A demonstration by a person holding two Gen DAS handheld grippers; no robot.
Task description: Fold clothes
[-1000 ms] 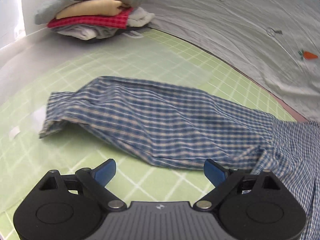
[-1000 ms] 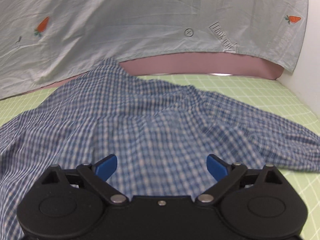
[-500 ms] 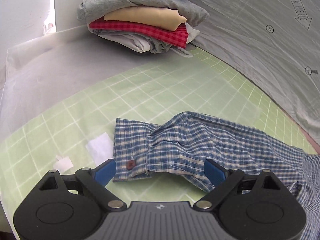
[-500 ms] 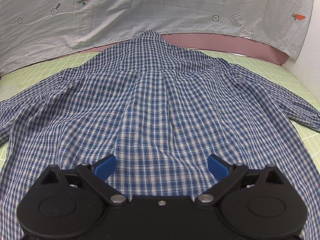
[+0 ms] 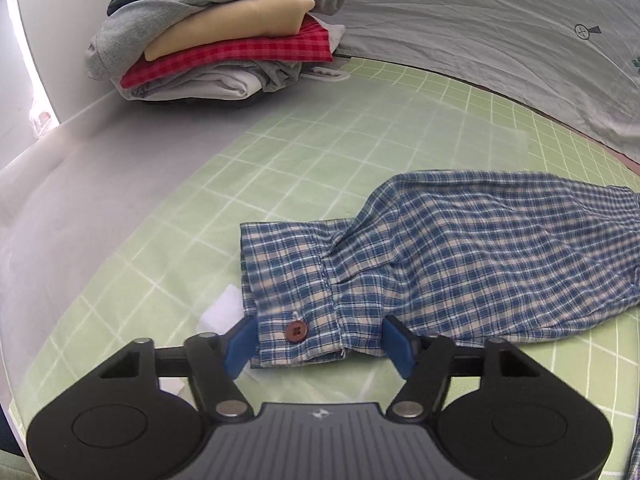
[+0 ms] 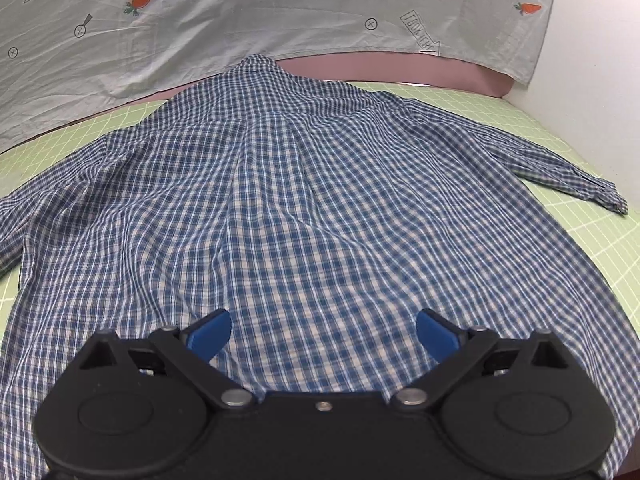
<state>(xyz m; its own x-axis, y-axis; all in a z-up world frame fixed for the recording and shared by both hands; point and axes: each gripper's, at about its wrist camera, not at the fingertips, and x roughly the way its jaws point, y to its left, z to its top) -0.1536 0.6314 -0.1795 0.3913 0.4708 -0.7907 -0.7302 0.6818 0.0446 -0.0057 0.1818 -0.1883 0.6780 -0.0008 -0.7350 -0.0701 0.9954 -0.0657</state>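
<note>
Straddling the buttoned cuff [image 5: 296, 312] of the blue checked shirt [image 6: 312, 208], your left gripper [image 5: 320, 344] has its blue fingertips [image 5: 240, 344] spread to either side of the cuff's near edge, released and pinching nothing. A brown button [image 5: 296, 331] sits on the cuff right between them. A white scrap of tape or paper [image 5: 222, 314] pokes out from under the cuff's left corner. From the cuff the sleeve [image 5: 480, 248] runs off to the right across the green gridded mat [image 5: 320, 148]. Farther back, at the mat's corner, a pile of folded clothes [image 5: 224, 36] stands well apart from the shirt.

Your right gripper [image 6: 323, 334] hangs over the shirt's lower back with its jaws wide and nothing between them. The shirt lies spread back-up on the mat, collar [image 6: 260, 65] at the far end touching the pale carrot-printed sheet [image 6: 280, 4], the other sleeve [image 6: 560, 172] reaching out to the right.
</note>
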